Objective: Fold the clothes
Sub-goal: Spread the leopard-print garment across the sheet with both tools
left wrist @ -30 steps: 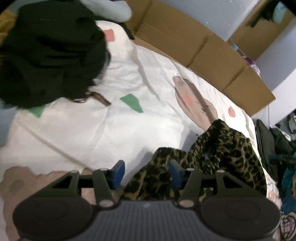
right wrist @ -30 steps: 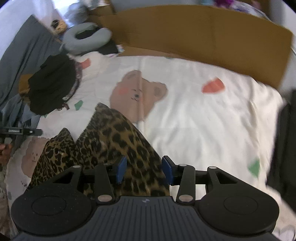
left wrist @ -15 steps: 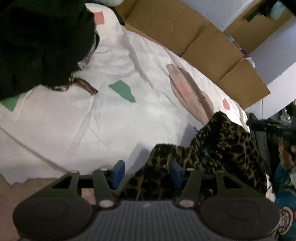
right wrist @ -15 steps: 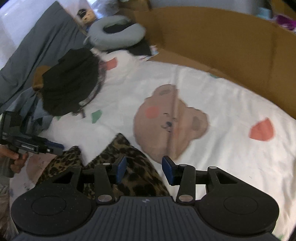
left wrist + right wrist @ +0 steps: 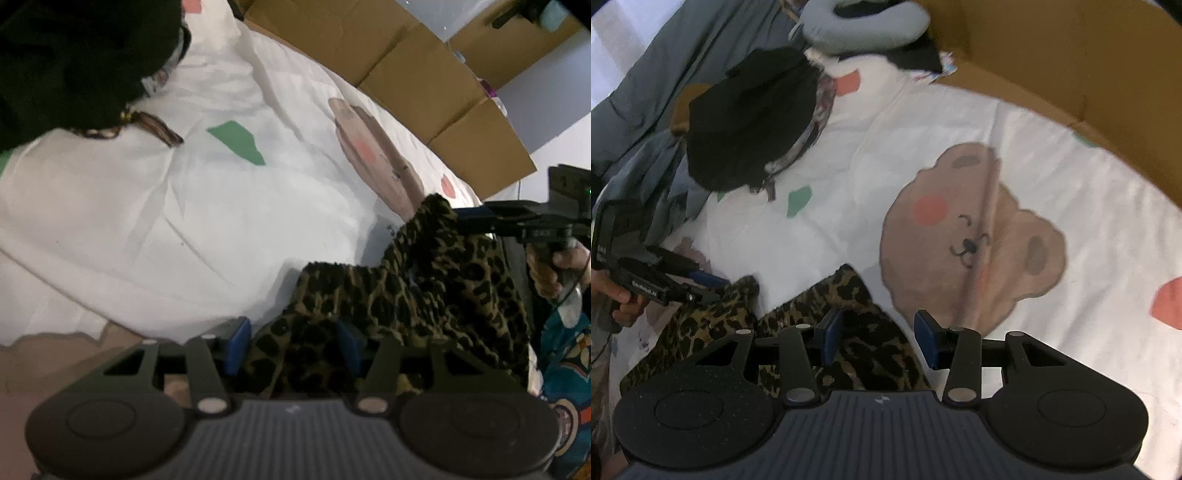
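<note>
Leopard garment [image 5: 424, 295] bunched at 5 o'clock on bed sheet [image 5: 184, 229]. Your left tongs [image 5: 291, 343] and right tongs [image 5: 879, 338] both gape, fabric between, unclamped. Risk: closing on single layer drags heap, fold skews.

Each view was taken from just behind a gripper's two fingers, looking forward and down, close over the bed sheet [image 5: 229, 229]. The leopard cloth [image 5: 857, 332] between the fingers was shared by both views.
</note>
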A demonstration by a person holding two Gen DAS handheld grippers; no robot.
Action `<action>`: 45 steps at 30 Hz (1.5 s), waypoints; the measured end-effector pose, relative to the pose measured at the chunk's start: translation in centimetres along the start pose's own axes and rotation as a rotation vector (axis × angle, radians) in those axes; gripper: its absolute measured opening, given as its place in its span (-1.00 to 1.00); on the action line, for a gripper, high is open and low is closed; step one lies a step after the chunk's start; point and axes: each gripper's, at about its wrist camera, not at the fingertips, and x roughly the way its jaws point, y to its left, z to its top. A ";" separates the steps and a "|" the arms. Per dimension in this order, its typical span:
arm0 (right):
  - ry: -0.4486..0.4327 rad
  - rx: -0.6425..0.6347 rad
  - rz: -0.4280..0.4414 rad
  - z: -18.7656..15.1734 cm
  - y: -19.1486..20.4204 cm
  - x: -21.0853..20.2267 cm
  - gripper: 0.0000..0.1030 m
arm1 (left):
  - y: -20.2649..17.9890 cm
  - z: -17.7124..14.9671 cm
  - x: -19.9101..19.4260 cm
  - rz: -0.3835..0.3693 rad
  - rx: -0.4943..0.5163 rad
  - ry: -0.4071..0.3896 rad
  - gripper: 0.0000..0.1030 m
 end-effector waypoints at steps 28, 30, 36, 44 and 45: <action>-0.124 0.203 -0.084 -2.9 -2.1 -4.6 -0.46 | -0.6 1.4 -4.1 0.106 0.052 -0.088 -0.92; -0.127 0.208 -0.084 -2.8 -2.4 -4.7 -0.45 | 0.0 1.0 -3.8 0.125 0.051 -0.062 -0.92; -0.125 0.167 -0.079 -2.4 -3.0 -4.0 -0.14 | 1.3 0.0 -4.0 0.186 0.059 -0.024 -0.97; -0.055 0.046 -0.126 -2.1 -2.9 -0.9 -0.14 | 1.7 -0.4 -4.6 0.204 0.054 -0.008 -0.97; -0.046 0.030 -0.132 -2.1 -2.8 -0.5 -0.14 | 1.8 -0.5 -4.6 0.211 0.053 -0.003 -0.98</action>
